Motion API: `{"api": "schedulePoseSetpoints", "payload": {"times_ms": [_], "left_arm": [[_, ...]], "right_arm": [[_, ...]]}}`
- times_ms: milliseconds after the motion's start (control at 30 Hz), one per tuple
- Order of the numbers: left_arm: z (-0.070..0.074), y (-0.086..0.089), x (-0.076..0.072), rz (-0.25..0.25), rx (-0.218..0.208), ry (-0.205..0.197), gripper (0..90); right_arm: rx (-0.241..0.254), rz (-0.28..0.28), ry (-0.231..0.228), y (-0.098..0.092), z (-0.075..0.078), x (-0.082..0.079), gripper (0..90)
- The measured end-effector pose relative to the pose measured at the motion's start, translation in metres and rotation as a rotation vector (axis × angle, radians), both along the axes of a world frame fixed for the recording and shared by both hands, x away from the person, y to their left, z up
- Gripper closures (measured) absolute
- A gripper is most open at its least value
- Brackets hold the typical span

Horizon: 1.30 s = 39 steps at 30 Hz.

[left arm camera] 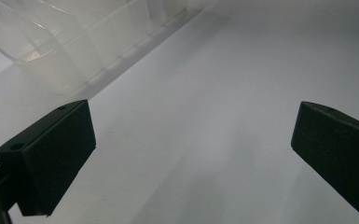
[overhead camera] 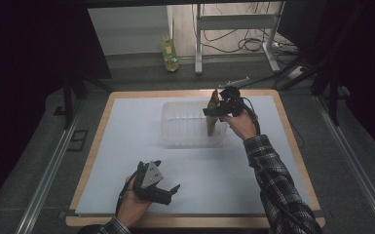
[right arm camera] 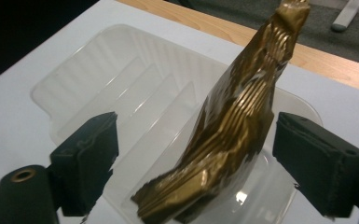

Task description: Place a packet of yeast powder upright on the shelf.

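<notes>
Left gripper sits low at the near left of the white mat, jaws spread wide, holding nothing. Clear plastic tray with divider ribs sits at the far middle. Right gripper is at the tray's right end, jaws released, gold crinkled wrapper standing between them, lower end in the tray.

Tray mid-tabletop, wrapper propped in its right end between right tongs, left tongs nearer, front-left.
</notes>
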<state>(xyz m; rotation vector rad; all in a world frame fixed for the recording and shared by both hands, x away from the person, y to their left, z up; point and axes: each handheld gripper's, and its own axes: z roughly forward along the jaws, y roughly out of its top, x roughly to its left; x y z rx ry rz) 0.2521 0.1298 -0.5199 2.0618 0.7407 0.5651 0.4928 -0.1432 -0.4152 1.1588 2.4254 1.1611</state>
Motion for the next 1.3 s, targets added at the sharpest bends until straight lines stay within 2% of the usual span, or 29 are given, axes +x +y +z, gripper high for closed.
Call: {"api": "schedulePoseSetpoints", "payload": {"times_ms": [233, 500, 533, 833, 1033, 1300], "left_arm": [[0.000, 0.000, 0.000, 0.003, -0.007, 0.000, 0.0], [0.000, 0.000, -0.001, 0.009, -0.023, -0.012, 0.0], [0.001, 0.001, -0.001, 0.006, -0.013, -0.014, 0.0], [0.002, 0.001, -0.001, 0.006, -0.007, -0.029, 0.0], [0.002, 0.002, -0.001, 0.007, -0.014, -0.034, 0.0], [0.003, 0.002, -0.002, 0.008, -0.015, -0.039, 0.0]], "right_arm": [[-0.006, 0.023, -0.022, -0.003, -0.001, -0.007, 7.1], [-0.017, 0.033, -0.046, -0.006, 0.001, -0.014, 5.4], [-0.019, 0.035, -0.050, -0.006, 0.001, -0.014, 5.3], [-0.024, 0.051, -0.060, -0.008, 0.001, -0.024, 4.3], [-0.035, 0.056, -0.083, -0.007, 0.001, -0.030, 3.0], [-0.043, 0.071, -0.090, -0.010, 0.000, -0.038, 2.6]]}}
